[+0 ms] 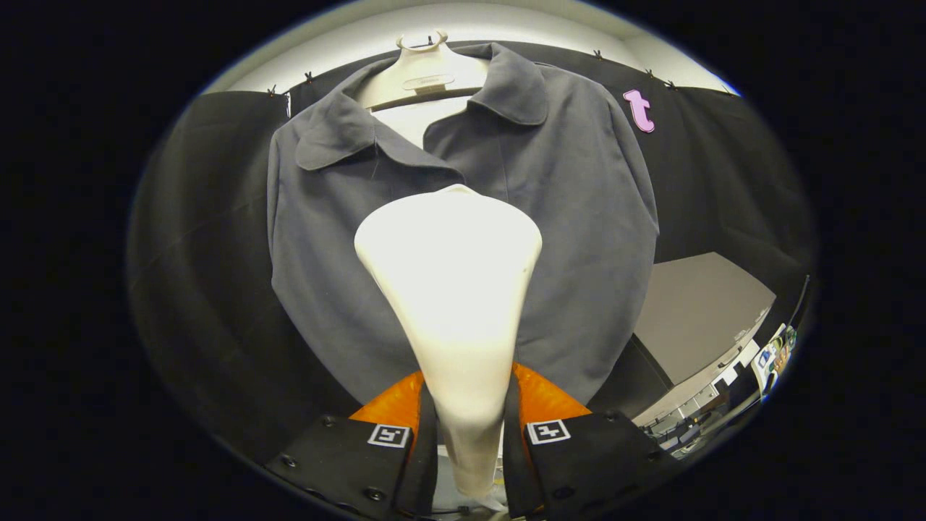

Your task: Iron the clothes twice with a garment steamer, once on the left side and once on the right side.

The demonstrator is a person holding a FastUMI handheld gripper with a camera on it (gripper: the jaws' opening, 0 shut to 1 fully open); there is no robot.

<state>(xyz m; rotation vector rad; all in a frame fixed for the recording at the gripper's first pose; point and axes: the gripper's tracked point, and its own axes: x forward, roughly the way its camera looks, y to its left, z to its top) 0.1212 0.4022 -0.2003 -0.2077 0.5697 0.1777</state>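
Progress: the steamer (450,289) is already picked up and raised against the jacket (325,275), so a pass appears to be under way. Whether either side has been finished cannot be told; no visible mark separates treated cloth from untreated.

Left to right: the jacket's left panel, then the steamer head over the middle of the front, then the right panel. The jacket hangs on a pale hanger (427,69) before the booth wall.

The gripper (470,434) is clamped on the steamer's narrow handle, one finger at each flank. The head rises just ahead of the fingers; the jacket lies directly beyond.
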